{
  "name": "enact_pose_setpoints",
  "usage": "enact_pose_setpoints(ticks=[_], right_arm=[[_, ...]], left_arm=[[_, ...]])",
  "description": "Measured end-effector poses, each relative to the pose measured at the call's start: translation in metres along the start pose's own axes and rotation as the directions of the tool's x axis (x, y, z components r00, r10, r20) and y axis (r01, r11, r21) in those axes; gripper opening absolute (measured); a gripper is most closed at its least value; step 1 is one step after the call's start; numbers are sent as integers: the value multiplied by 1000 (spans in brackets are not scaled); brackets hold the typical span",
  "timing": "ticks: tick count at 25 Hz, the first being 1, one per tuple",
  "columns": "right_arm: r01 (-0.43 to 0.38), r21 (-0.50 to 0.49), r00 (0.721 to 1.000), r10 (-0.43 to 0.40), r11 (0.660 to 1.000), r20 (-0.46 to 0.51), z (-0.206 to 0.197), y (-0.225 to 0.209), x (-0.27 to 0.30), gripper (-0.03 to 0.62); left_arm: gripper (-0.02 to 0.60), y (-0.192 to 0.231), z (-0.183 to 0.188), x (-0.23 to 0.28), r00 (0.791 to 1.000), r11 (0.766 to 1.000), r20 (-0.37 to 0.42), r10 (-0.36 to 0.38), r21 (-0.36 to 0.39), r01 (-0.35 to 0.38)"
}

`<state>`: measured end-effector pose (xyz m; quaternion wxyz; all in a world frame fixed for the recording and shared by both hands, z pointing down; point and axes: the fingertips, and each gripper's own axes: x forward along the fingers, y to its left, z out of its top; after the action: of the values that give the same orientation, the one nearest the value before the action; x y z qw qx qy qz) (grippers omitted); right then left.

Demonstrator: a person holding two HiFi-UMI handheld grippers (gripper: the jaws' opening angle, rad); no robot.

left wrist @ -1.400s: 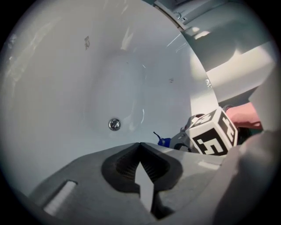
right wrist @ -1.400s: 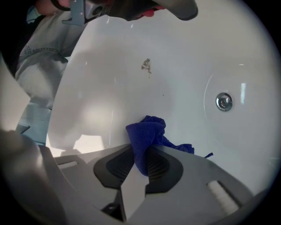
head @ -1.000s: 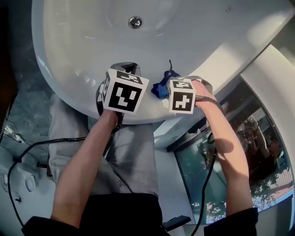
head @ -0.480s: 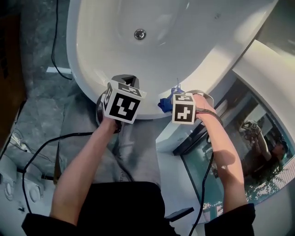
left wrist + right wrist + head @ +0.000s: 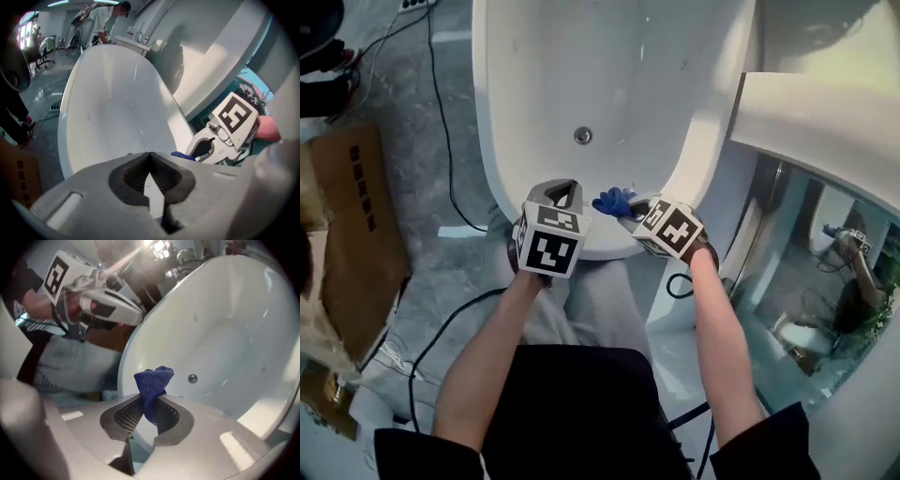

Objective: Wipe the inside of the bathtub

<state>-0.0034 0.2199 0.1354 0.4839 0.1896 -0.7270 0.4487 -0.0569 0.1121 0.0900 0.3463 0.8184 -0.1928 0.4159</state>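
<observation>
The white bathtub (image 5: pixel 628 84) runs away from me, with its round metal drain (image 5: pixel 583 136) in the floor. Both grippers hang over the tub's near rim. My left gripper (image 5: pixel 565 190) is shut with nothing in it; its jaws meet at the tips (image 5: pixel 150 154) and point along the tub (image 5: pixel 108 108). My right gripper (image 5: pixel 628 208) is shut on a blue cloth (image 5: pixel 612 201). In the right gripper view the cloth (image 5: pixel 153 385) sticks up out of the gripper (image 5: pixel 147 401), above the drain (image 5: pixel 192 378).
A cardboard box (image 5: pixel 356 225) lies on the grey floor at the left, with black cables (image 5: pixel 441 112) beside the tub. A white ledge (image 5: pixel 825 122) and a glass panel (image 5: pixel 806 272) stand at the right. A person (image 5: pixel 105 18) stands beyond the tub's far end.
My head view has pulled back and turned, so the whole tub now shows lengthwise. Both grippers stay near the rim; the right one still holds the cloth.
</observation>
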Motion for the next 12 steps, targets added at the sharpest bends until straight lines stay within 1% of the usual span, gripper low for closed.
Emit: enact_pose_setpoints(ticks=[2, 4, 6, 8, 10, 12], right_arm=[[17, 74, 993, -25, 997, 116, 24, 10, -23, 63], [23, 141, 972, -56, 990, 230, 50, 19, -43, 64], [45, 195, 939, -108, 980, 326, 72, 19, -65, 64], [83, 227, 906, -168, 970, 389, 85, 16, -88, 64], [124, 250, 875, -225, 960, 430, 91, 15, -113, 64], [157, 282, 834, -280, 946, 475, 94, 16, -141, 64]], left_arm=[[2, -11, 16, -22, 1000, 1000, 30, 8, 21, -8], [2, -15, 32, -41, 998, 999, 59, 12, 51, -15], [2, -20, 54, -56, 994, 993, 107, -23, 118, 10], [2, -27, 79, -70, 986, 983, 159, -58, 183, 28], [0, -35, 101, -86, 977, 976, 200, -68, 218, 24], [0, -45, 122, -104, 970, 971, 233, -75, 238, 18]])
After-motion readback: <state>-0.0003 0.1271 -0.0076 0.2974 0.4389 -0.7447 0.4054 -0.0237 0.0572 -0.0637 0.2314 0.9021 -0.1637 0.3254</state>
